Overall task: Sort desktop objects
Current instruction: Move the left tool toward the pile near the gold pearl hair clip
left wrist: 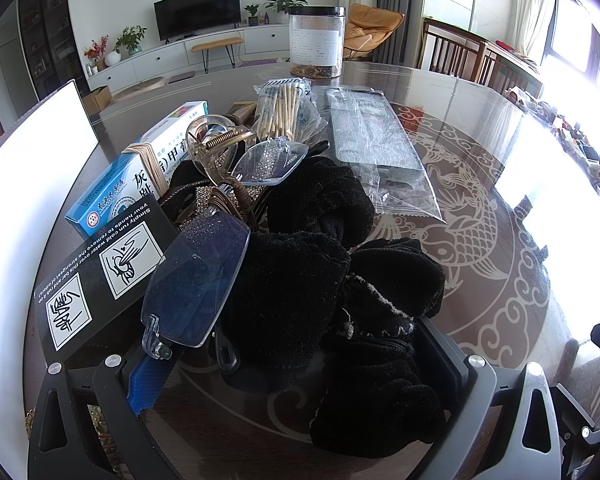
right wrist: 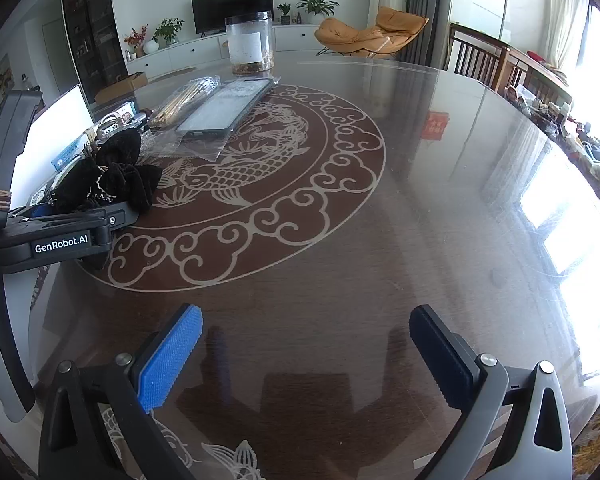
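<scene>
left tool point(left wrist: 300, 364): apart, black cloth point(left wrist: 340, 300) lying between its fingers, clips just ahead | right tool point(right wrist: 304, 356): apart, empty over bare tabletop point(right wrist: 380, 240) | advice: close low on cloth only, avoiding clips

A black fuzzy cloth point(left wrist: 332, 280) lies on the dark brown surface point(right wrist: 340, 260) patterned with pale fish and clouds.

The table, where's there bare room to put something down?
Free: the glass table right of the fish medallion, out to the window-side edge, and under the open right gripper. Crowded: the left side, around the black fabric, medicine box, swab bag and jar.
</scene>
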`<state>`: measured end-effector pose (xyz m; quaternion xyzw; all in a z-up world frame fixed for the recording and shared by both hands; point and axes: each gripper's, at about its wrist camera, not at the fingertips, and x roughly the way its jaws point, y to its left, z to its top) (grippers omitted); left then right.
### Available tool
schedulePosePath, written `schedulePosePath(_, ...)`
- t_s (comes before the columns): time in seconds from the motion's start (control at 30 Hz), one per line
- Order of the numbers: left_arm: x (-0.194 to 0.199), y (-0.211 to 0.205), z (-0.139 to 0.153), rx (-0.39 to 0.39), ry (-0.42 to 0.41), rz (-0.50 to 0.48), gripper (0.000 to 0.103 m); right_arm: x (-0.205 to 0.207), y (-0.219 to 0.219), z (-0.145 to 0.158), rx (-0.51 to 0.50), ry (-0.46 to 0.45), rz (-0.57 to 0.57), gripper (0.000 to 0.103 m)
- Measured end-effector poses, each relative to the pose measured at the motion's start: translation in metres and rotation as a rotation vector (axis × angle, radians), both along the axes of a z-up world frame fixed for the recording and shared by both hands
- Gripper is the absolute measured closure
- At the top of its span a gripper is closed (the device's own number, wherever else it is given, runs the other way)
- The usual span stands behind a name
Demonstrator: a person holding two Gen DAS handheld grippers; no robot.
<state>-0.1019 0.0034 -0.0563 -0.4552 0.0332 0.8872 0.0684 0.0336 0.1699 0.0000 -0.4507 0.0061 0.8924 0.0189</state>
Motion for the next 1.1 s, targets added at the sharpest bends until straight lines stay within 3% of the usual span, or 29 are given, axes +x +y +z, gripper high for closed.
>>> schedulePosePath(1.1, 0.0006, -0.0004, 0.0003, 0.000, 0.000, -0.001, 0.000, 0.0036, 0.0013, 0.0033, -0.017, 0.019, 0.001, 0.000)
